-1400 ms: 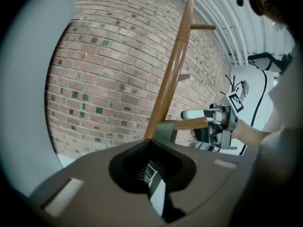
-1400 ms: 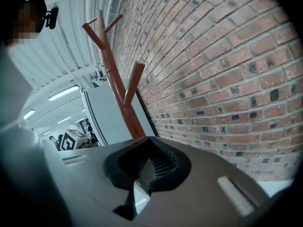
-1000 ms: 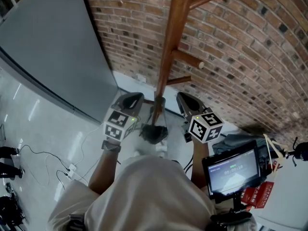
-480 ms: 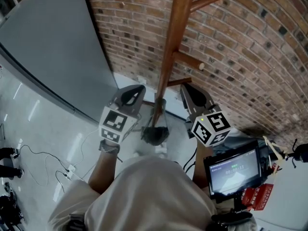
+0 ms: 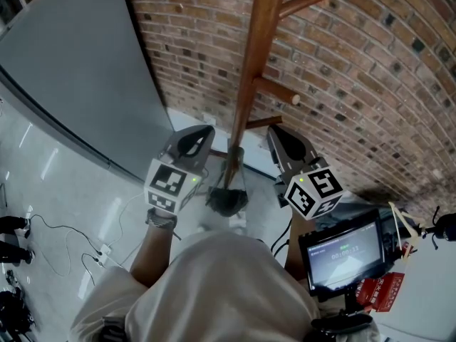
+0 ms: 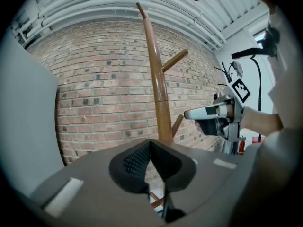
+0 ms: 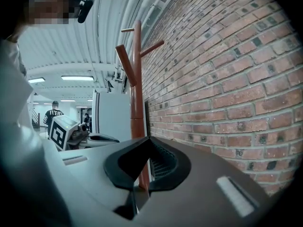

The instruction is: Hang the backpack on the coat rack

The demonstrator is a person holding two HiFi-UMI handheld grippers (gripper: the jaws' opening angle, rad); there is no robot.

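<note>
Backpack (image 5: 226, 198) shows as a dark lump low on the coat rack (image 5: 253, 70) pole, below and btwn the 2 grippers and a bit nearer the person than their tips. It's touching neither gripper. Can't tell if it hangs off a low peg or sits at the rack foot. L gripper (image 5: 201, 135) is just left of the pole, jaws closed tip to tip, pads empty. R gripper (image 5: 279, 135) is just right of the pole, same thing: jaws fully together, nothing held. Both point roughly level at the brick wall (image 5: 370, 70) w/ the pole in the gap btwn them, neither touching it. In L gripper view the pole rises straight ahead of the jaws and R gripper shows off to the right. In R gripper view the pole stands dead ahead and L gripper shows off to the left. 1 short peg (image 5: 274, 91) sticks out above R gripper, 1 longer peg (image 5: 306, 0) higher up. Grey panel (image 5: 78, 70) is left of L gripper, against the wall. Small screen (image 5: 342, 251) sits behind and right of R gripper. Cables (image 5: 71, 234) lie on the floor, well left of L gripper.
</note>
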